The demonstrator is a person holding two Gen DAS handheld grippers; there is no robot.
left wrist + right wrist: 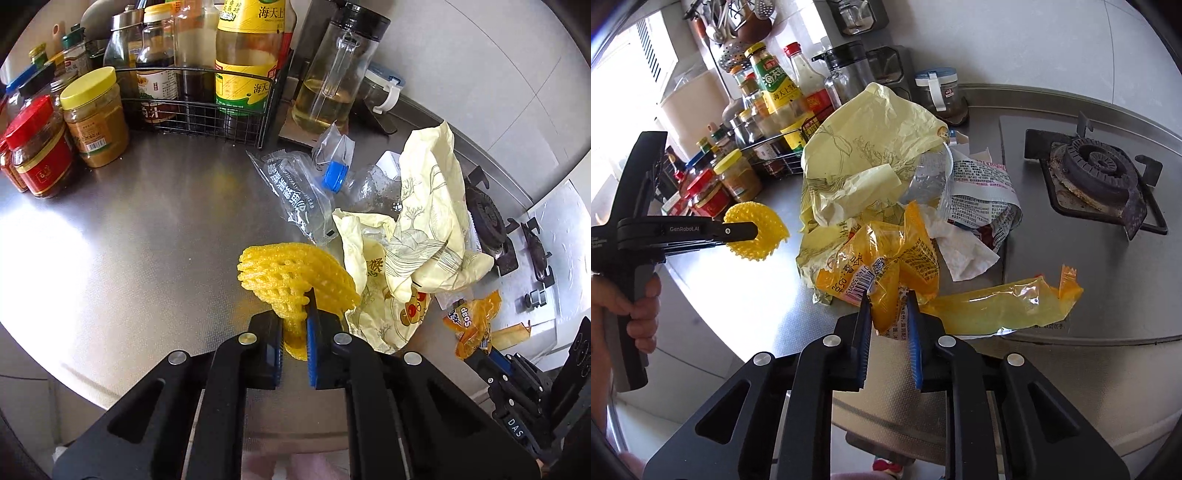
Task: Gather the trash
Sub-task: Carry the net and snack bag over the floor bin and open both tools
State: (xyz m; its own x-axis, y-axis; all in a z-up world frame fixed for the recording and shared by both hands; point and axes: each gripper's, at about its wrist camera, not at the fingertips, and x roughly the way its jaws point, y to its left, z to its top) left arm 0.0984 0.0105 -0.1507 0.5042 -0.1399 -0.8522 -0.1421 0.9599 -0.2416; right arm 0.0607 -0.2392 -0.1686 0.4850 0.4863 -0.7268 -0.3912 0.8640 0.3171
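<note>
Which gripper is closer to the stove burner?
Right. The right gripper, shut on an orange wrapper, is beside the burner; the left gripper, holding yellow foam net, is across the trash pile.

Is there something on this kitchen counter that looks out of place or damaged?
Yes. Crumpled wrappers, a pale yellow bag and a crushed bottle lie heaped on the counter beside the burner. The jars stand orderly.
</note>
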